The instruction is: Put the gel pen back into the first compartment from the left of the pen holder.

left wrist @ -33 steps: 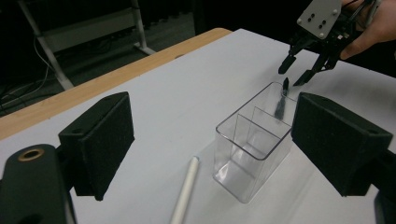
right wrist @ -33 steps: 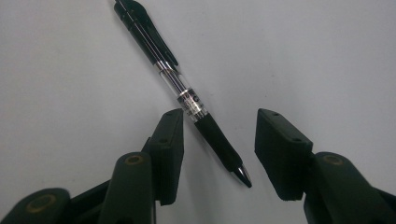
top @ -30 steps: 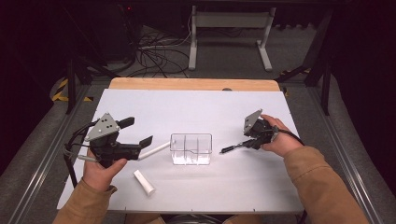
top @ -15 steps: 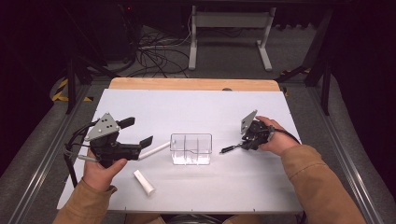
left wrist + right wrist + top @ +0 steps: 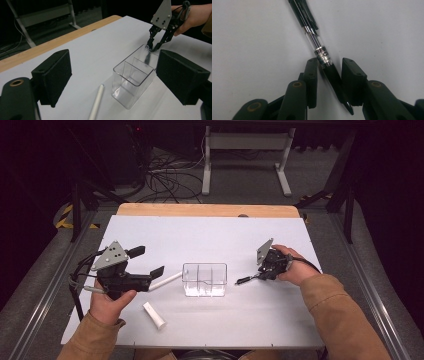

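A black pen point(image 5: 246, 280) lies on the white table, right of a clear divided container point(image 5: 205, 280). My right gripper point(image 5: 261, 275) points down onto the pen. In the right gripper view the pen point(image 5: 312, 32) runs slantwise between the jaws of the right gripper point(image 5: 329, 67), which have just been closing. Slim gaps remain beside it. My left gripper point(image 5: 147, 261) is held open at the left, with nothing in it. In the left gripper view its jaws point(image 5: 116, 75) frame the container point(image 5: 132, 85), with the right gripper point(image 5: 153, 47) beyond. A white pen point(image 5: 165, 281) lies between the left gripper and the container.
A short white tube point(image 5: 154, 315) lies near the front left of the table. The table's wooden far edge point(image 5: 200, 210) borders a dark floor with cables and a desk frame. A white pen point(image 5: 96, 105) lies just before the container.
The right gripper has sunk slightly onto the black pen and its jaws have narrowed around it. The left gripper, container and white pen have not moved.
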`<state>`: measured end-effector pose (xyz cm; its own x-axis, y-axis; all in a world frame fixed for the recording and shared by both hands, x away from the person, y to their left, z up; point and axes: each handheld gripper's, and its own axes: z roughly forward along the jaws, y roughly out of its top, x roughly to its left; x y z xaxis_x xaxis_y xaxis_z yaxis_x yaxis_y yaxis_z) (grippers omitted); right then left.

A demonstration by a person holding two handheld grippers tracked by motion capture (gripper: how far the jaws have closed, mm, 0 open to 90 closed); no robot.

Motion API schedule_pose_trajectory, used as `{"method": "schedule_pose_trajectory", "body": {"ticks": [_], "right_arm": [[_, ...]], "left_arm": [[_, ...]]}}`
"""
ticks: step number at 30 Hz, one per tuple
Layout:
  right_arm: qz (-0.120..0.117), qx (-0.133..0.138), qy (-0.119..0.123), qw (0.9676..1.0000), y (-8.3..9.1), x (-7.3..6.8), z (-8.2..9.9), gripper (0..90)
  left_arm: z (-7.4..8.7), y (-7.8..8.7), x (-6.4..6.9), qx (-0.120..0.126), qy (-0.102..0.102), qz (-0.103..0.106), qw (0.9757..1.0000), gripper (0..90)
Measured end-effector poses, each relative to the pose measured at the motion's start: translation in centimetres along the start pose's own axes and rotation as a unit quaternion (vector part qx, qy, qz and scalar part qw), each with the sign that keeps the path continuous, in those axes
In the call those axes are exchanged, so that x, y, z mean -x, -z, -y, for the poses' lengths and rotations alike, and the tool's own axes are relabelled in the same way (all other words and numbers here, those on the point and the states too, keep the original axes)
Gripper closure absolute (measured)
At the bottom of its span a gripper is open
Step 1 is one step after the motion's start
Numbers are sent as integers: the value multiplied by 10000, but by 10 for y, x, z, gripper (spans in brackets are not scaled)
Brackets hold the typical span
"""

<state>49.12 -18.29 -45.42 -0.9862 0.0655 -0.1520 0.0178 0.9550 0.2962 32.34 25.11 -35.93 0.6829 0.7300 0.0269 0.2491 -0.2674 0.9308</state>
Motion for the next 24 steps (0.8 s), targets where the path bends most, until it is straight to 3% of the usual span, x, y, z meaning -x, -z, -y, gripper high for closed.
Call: {"method": "schedule_pose_trajectory", "body": {"ticks": [13,20,24], "right_arm": [[-266,-257,573,9977,0,0,-7,798],[-256,-227,589,9977,1,0,-6,801],[-260,-118,461,9985,6,-2,-5,802]], "left_arm": [[0,-1,0,0,17,35,10000,141],[0,-1,0,-8,10,38,10000,141],[0,-1,0,2,6,31,10000,141]]}}
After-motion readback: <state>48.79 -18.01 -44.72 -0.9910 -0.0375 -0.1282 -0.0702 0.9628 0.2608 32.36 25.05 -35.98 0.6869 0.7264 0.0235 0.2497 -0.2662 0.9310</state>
